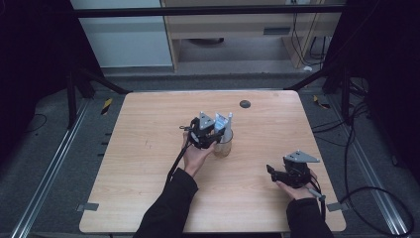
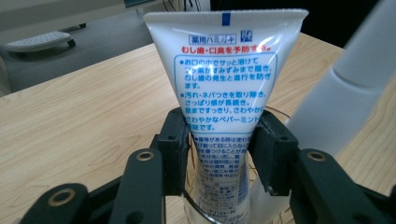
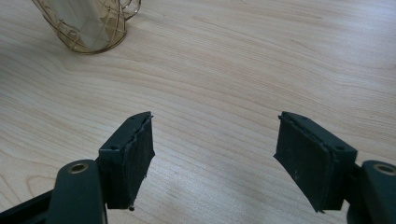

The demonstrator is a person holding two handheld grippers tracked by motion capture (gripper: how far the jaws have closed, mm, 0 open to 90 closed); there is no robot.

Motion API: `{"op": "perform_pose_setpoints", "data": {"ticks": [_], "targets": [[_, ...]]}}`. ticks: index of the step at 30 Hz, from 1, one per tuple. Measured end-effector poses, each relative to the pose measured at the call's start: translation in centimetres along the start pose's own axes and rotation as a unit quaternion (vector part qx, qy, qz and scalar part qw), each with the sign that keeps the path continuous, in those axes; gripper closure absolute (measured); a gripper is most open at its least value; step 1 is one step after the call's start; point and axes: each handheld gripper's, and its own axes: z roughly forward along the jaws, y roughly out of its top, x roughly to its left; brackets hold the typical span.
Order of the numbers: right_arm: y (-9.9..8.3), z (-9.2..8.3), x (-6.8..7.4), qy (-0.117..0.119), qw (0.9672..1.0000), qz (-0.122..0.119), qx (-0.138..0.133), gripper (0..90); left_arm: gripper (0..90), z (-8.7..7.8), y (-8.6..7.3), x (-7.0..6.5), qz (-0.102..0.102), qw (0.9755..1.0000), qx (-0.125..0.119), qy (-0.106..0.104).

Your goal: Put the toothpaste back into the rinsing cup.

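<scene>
- Tool, left (image 2: 220,144): jaws set either side of the toothpaste tube (image 2: 226,70), one pad at each edge of its lower body. The pads stand right at the tube's edges; whether they press on it or merely flank it cannot be told.
- Table (image 1: 148,129): pale wood, carrying everything listed here. The left hand works near its centre, the right hand near the edge at 4 o'clock.
- Tool, right (image 3: 215,154): jaws spread wide with bare wood between the pads, nothing held. It sits well apart from the work.
- Cup (image 1: 223,148): clear glass with gold wire around it, upright near the table's centre. In the high view it lies just at 3 o'clock of the left tool and at about 10 o'clock of the right tool. The left tool is by far the nearer.
- Toothpaste tube: white with blue and red print, standing in the cup. Its long axis is upright, flat crimped end at 12 o'clock, lower end down inside the rim. Judged from this, any lift or release must run straight along that upright axis to pass the rim.
- White-grey handle-like item (image 2: 336,98): leans in the same cup, just at 3 o'clock of the tube in the left gripper view. It could be brushed as the tool moves.
- Dark round disc (image 1: 244,104): on the table at 1 o'clock of the cup, apart from it.
</scene>
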Motion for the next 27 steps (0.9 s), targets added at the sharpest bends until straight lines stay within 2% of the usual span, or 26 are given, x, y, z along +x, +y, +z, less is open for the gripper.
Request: {"op": "perform_pose_setpoints", "data": {"ticks": [2, 6, 10, 14, 18, 24, 27], "targets": [[0.0, 0.0, 0.0, 0.0, 1.0, -0.004, 0.0, 27.4, 53.4, -0.3, 0.0, -0.1, -0.001, 1.0, 0.002, -0.005], [0.0, 0.0, 0.1, 0.001, 1.0, -0.003, 0.0, 27.4, 48.6, -0.9, -0.1, -0.2, 0.011, 0.9999, 0.003, 0.005], [0.0, -0.1, 0.1, 0.001, 1.0, -0.003, -0.001, 27.3, 42.0, -2.0, 0.0, 0.0, 0.004, 1.0, 0.001, 0.003], [0.1, -0.2, 0.1, 0.003, 1.0, 0.003, 0.002, 27.1, 40.1, -3.6, 0.0, 0.3, 0.005, 1.0, -0.007, -0.001], [0.0, -0.2, 0.1, -0.001, 1.0, 0.001, 0.001, 26.7, 37.8, -5.4, -0.3, 0.5, 0.003, 0.9999, -0.001, -0.01], [-0.2, -0.5, 0.0, 0.001, 1.0, 0.005, -0.002, 25.4, 34.0, -8.4, -2.4, 1.8, 0.004, 0.9996, 0.024, -0.01], [-0.3, -0.5, 0.0, 0.001, 1.0, 0.007, -0.001, 24.1, 32.4, -10.0, -3.9, 2.8, -0.004, 0.9994, 0.035, -0.006]]}}
